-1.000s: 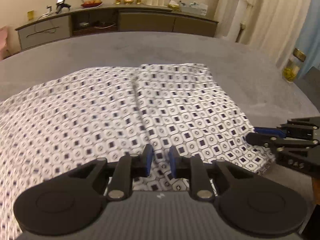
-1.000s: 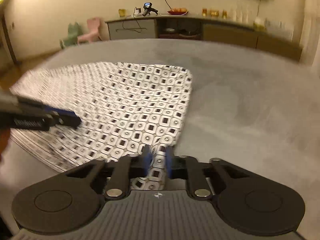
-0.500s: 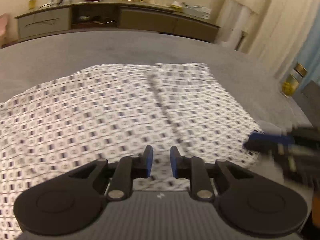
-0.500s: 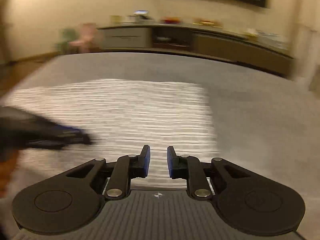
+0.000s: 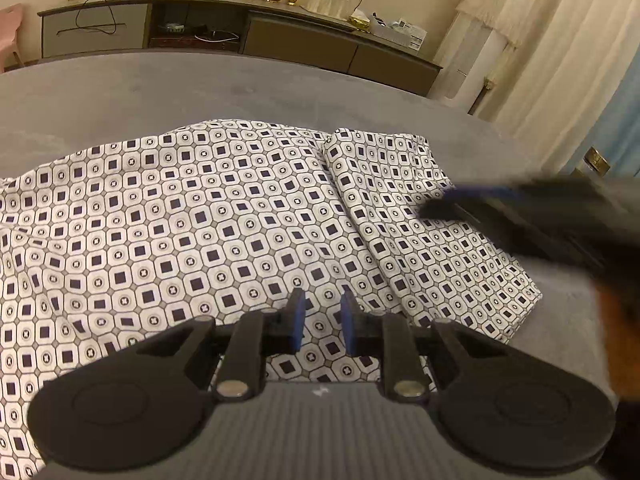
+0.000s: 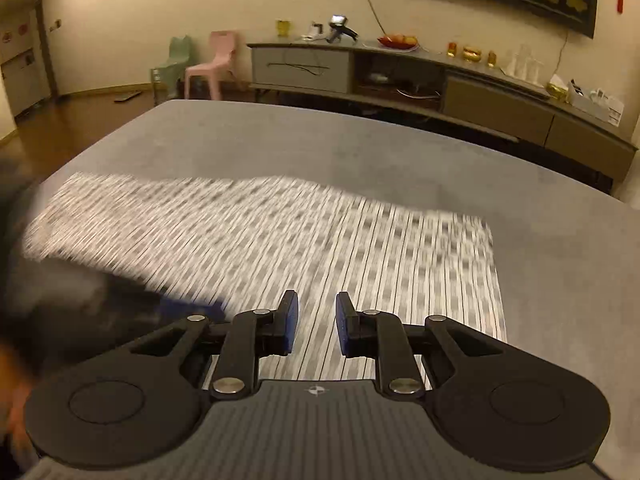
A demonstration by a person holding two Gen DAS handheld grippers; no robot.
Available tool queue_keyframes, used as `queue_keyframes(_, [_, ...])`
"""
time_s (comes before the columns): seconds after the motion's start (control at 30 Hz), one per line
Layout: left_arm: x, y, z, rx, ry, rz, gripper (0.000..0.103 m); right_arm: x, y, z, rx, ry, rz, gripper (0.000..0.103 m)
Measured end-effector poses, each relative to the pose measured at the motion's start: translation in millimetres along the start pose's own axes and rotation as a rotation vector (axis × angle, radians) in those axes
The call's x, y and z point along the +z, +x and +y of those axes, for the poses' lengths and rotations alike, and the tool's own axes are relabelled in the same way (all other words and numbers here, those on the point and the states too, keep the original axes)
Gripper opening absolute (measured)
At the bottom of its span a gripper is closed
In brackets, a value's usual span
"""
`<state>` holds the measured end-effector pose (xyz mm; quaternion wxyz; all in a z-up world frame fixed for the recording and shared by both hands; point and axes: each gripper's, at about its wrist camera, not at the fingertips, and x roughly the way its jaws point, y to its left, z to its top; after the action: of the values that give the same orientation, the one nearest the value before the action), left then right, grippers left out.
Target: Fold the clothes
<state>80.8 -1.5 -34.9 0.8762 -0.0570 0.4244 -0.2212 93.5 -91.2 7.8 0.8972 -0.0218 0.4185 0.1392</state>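
Both grippers are empty here. The left gripper [image 5: 322,320] has a narrow gap between its blue pads, hanging just over the near part of the patterned cloth [image 5: 208,232], nothing pinched. The right gripper [image 6: 316,320] is parted about the same, also over the cloth [image 6: 280,232], gripping nothing; in the left view it shows as a dark blur [image 5: 520,216] above the cloth's right side.

One garment only, white with dark squares, lying flat on the grey table [image 5: 200,84]. Its right part is a folded panel whose long edge runs from the far side toward the near edge. The far edge and right edge are both clear of the table's rim, with lots of bare grey room beyond and to the right. The left end runs out of frame.

Two grippers, one cloth, one sideboard [image 6: 440,80] behind.
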Motion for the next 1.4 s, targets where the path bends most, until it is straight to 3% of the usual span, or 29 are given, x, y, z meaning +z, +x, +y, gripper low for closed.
queue_keyframes(0.33, [-3, -3, 3, -0.023, -0.017, -0.009, 0.02, 56, 50, -24, -0.031, 0.049, 0.015, 0.026])
queue_keyframes(0.47, [-3, -2, 4, -0.029, -0.026, -0.012, 0.02, 12, 13, -23, 0.013, 0.028, 0.011, 0.026])
queue_keyframes(0.57, [-2, -1, 3, -0.02, -0.026, -0.014, 0.02, -25, -5, -19, -0.002, -0.037, -0.01, 0.03])
queue_keyframes(0.67, [9, -6, -11, 0.023, 0.009, -0.041, 0.02, -32, -18, -20, 0.007, -0.025, -0.006, 0.034])
queue_keyframes(0.73, [26, -8, -31, 0.014, 0.064, -0.072, 0.02, -34, -23, -20, 0.007, -0.029, -0.021, 0.034])
queue_keyframes(0.87, [57, 24, -72, 0.003, 0.177, -0.028, 0.022, -36, -32, -22, 0.013, -0.017, -0.046, 0.036])
queue_keyframes(1.0, [72, 79, -74, 0.141, 0.19, 0.042, 0.021, -39, -42, -29, 0.037, 0.008, -0.057, 0.037])
queue_keyframes(1.1, [75, 87, -60, 0.184, 0.165, 0.02, 0.013, -43, -48, -30, 0.036, 0.008, -0.071, 0.037])
queue_keyframes(1.2, [78, 78, -42, 0.216, 0.106, 0.028, 0.01, -48, -55, -30, 0.029, 0.001, -0.084, 0.037])
queue_keyframes(1.27, [76, 64, -30, 0.239, 0.076, 0.031, 0.014, -52, -60, -30, 0.025, -0.004, -0.094, 0.037])
queue_keyframes(1.37, [61, 17, -3, 0.202, 0.025, 0.0, 0.024, -57, -68, -29, 0.018, -0.012, -0.107, 0.037])
queue_keyframes(1.4, [53, -5, 11, 0.204, 0.012, -0.019, 0.026, -58, -70, -29, 0.015, -0.015, -0.112, 0.044])
